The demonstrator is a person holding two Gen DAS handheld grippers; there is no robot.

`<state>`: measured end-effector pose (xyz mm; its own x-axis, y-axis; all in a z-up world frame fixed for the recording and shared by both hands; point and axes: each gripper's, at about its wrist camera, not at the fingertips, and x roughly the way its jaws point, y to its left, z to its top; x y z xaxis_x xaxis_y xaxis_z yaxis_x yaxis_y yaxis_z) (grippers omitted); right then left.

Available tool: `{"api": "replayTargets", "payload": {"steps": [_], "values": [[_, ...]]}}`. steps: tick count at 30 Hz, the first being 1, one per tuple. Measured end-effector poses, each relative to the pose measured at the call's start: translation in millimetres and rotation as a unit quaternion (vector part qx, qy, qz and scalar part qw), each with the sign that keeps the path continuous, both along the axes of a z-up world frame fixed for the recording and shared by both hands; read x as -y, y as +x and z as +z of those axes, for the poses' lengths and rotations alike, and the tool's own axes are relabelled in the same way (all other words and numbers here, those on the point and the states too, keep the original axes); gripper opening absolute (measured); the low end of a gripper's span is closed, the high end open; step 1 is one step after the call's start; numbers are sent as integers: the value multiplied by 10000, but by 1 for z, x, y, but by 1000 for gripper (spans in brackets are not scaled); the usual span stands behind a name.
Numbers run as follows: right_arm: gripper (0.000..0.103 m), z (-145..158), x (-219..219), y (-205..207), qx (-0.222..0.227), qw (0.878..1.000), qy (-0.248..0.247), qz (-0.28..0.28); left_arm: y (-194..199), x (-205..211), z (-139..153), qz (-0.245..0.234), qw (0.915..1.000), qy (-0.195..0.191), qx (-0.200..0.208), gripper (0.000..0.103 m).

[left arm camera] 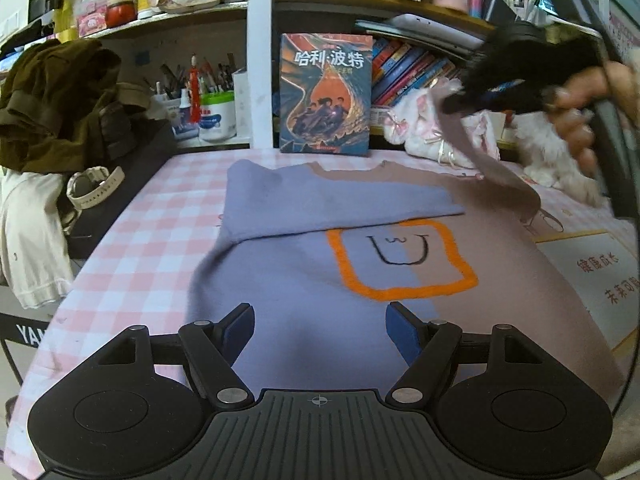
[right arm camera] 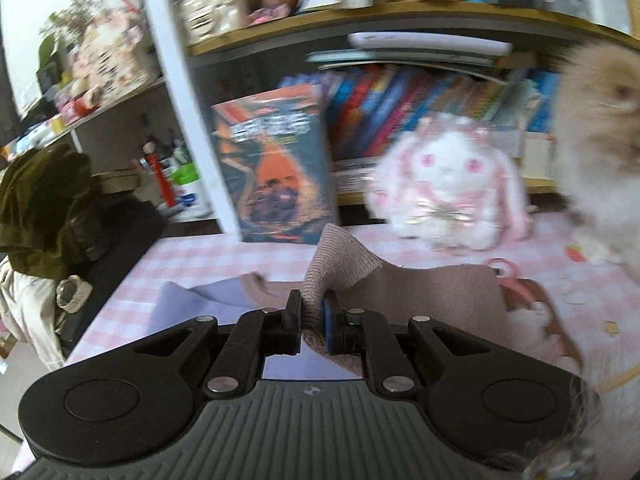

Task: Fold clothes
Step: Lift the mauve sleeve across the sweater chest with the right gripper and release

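Observation:
A sweater (left arm camera: 304, 280), half lavender and half mauve with an orange square on its chest, lies flat on the pink checked tablecloth (left arm camera: 132, 240). Its lavender sleeve (left arm camera: 332, 200) is folded across the chest. My left gripper (left arm camera: 320, 330) hovers open over the lower lavender part, with nothing between its pads. My right gripper (right arm camera: 313, 312) is shut on the ribbed cuff of the mauve sleeve (right arm camera: 328, 264). In the left wrist view that gripper (left arm camera: 456, 106) holds the mauve sleeve (left arm camera: 480, 156) lifted above the sweater's right shoulder, with a hand (left arm camera: 576, 120) behind it.
A book (left arm camera: 325, 94) stands upright at the table's back edge, with a pink-white plush rabbit (right arm camera: 448, 184) to its right. Dark olive clothes (left arm camera: 60, 104) and a watch (left arm camera: 94, 186) pile up at the left. A printed card (left arm camera: 600, 276) lies at the right edge.

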<state>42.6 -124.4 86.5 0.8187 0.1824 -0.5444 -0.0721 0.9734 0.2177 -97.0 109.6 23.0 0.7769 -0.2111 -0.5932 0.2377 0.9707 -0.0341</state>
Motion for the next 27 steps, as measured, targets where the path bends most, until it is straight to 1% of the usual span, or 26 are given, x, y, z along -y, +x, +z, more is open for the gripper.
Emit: {"api": "replayTargets", "payload": {"steps": [5, 10, 23, 24, 25, 26, 27], "values": [[10, 0, -48, 19, -8, 9998, -13, 220, -5, -17, -3, -4, 10000, 1, -99, 75], [10, -6, -79, 35, -132, 9993, -61, 333, -9, -30, -5, 102, 9998, -24, -174, 75], [11, -32, -100, 52, -506, 9975, -160, 461, -14, -43, -5, 196, 9996, 8, -213, 75], [15, -32, -101, 53, -527, 9972, -155, 503, -14, -43, -4, 205, 9996, 15, -204, 75], [21, -32, -102, 52, -530, 9970, -130, 547, -14, -44, -4, 221, 9996, 20, -194, 76], [25, -31, -102, 51, -514, 9969, -84, 595, -14, -45, -3, 246, 9995, 25, -182, 77], [37, -29, -102, 50, -484, 9966, -6, 660, -14, -46, -3, 287, 9994, 29, -166, 80]]}}
